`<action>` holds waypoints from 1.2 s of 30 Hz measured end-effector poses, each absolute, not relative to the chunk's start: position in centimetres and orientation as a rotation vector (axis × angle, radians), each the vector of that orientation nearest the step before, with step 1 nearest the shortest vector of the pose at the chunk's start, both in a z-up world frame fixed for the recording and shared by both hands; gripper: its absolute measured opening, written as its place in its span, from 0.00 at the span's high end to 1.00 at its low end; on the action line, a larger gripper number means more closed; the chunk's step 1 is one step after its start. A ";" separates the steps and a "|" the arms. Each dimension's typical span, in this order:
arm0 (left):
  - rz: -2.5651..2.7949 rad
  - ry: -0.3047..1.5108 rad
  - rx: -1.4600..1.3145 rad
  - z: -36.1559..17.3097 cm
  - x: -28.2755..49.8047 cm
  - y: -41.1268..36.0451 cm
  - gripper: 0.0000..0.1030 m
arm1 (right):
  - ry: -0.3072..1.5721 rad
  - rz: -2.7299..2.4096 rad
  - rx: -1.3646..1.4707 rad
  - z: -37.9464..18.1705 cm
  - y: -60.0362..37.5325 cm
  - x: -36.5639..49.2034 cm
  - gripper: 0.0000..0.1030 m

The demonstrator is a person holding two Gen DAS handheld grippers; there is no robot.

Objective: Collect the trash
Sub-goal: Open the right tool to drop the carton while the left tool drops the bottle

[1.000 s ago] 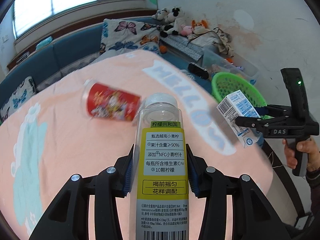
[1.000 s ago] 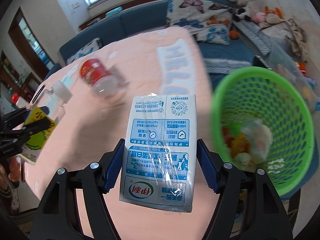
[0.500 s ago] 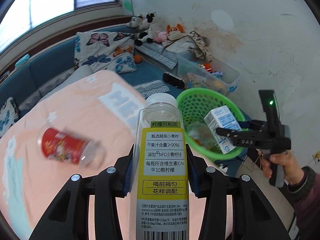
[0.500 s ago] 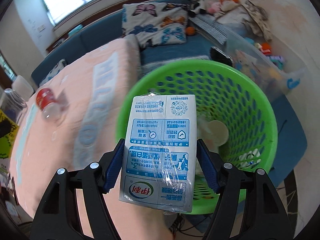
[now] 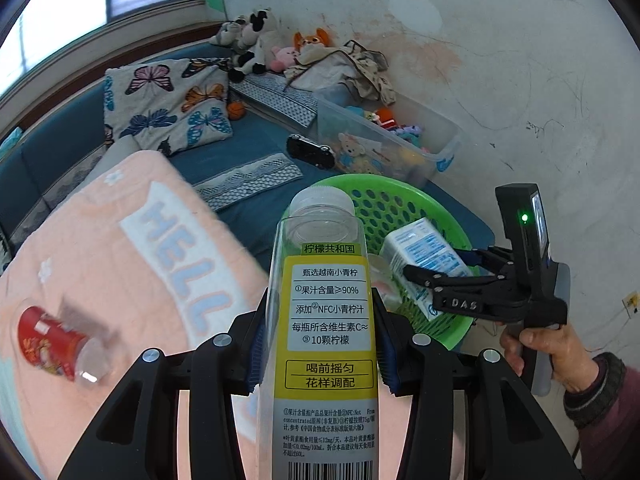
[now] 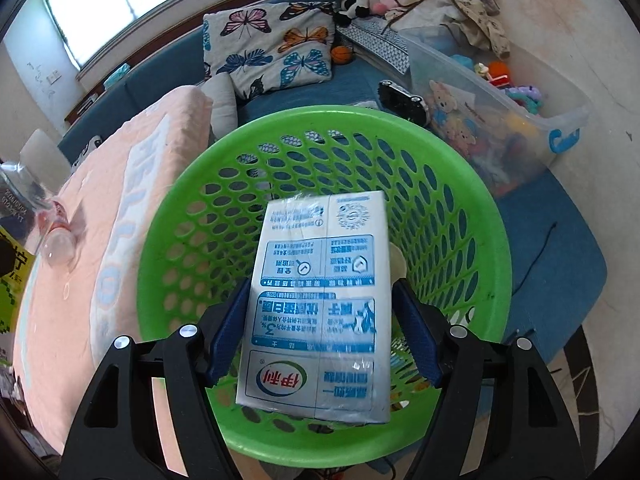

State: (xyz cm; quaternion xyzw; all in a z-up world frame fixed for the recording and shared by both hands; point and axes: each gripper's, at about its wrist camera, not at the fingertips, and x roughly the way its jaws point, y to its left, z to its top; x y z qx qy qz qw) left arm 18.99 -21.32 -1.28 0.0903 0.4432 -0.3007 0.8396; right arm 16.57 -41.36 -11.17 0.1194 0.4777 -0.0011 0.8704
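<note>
Holding the carton [image 6: 320, 304] over the basket [image 6: 180, 184] is why your right gripper [image 6: 320, 320] sits where it does: the carton hangs tilted above the open mouth, and in the right wrist view a gap shows between each blue pad and the carton's sides. Your jaws there have just been opening, with the carton between them but no longer squeezed, so I judge this to be the release. Some trash already lies at the bottom of the basket, mostly hidden by the carton.

Your left gripper [image 5: 320, 344] is closed on the bottle [image 5: 324, 320], pads pressed against both sides of its yellow label, cap end pointing away from you toward the basket. You carry it upright along the fingers so it can go in next. The red can [image 5: 52, 348] lies on its side on the pink blanket [image 5: 120, 280], well apart from the basket on the far side of the bottle; it is the piece not yet collected.

Against a second ago: the basket was off to the right side of the right wrist view and the carton hung over the blanket; now the basket fills that view beneath the carton. In the left wrist view the basket has come from the far right edge to just behind the bottle, and the can has slid toward the left edge.
</note>
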 end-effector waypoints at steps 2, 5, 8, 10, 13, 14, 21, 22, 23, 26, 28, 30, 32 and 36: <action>-0.642 0.943 0.187 -1.5 19.2 -22.1 0.58 | 0.994 0.006 0.266 -11.3 -41.7 16.5 0.26; -0.648 0.954 0.201 -2.1 19.5 -23.2 0.58 | 0.989 0.012 0.274 -11.2 -41.9 16.4 0.26; -0.651 0.968 0.202 -2.6 19.8 -24.3 0.58 | 0.982 0.019 0.271 -11.0 -42.2 16.1 0.26; -0.655 0.977 0.201 -3.1 20.4 -25.3 0.58 | 0.977 0.019 0.262 -10.7 -42.4 15.7 0.26; -0.655 0.996 0.206 -3.9 20.9 -26.6 0.58 | 0.974 0.017 0.257 -10.4 -42.6 15.1 0.26; -0.653 1.000 0.209 -4.1 21.0 -26.9 0.58 | 0.974 0.018 0.256 -10.3 -42.8 15.0 0.26; -0.643 1.023 0.192 -4.8 22.2 -28.3 0.58 | 0.954 0.013 0.252 -9.5 -43.9 13.9 0.26; -0.644 1.025 0.188 -4.9 22.1 -28.4 0.57 | 0.952 0.011 0.250 -9.5 -44.0 13.8 0.26; -0.643 1.031 0.188 -5.1 22.2 -28.7 0.57 | 0.950 0.009 0.248 -9.4 -44.1 13.7 0.26; -0.639 1.036 0.182 -5.6 22.4 -29.0 0.57 | 0.942 0.008 0.244 -9.2 -44.2 13.4 0.26; -0.637 1.046 0.155 -5.7 22.6 -28.7 0.41 | 0.933 0.006 0.239 -9.1 -44.2 13.2 0.26; -0.632 1.027 0.139 -5.3 22.6 -28.3 0.39 | 0.932 0.003 0.229 -9.0 -44.2 13.1 0.26; -0.630 1.020 0.130 -4.8 22.6 -27.8 0.36 | 0.927 0.003 0.222 -8.8 -44.1 13.0 0.26; -0.605 1.008 0.118 -4.2 22.3 -26.3 0.29 | 0.921 0.013 0.228 -8.6 -44.0 12.6 0.26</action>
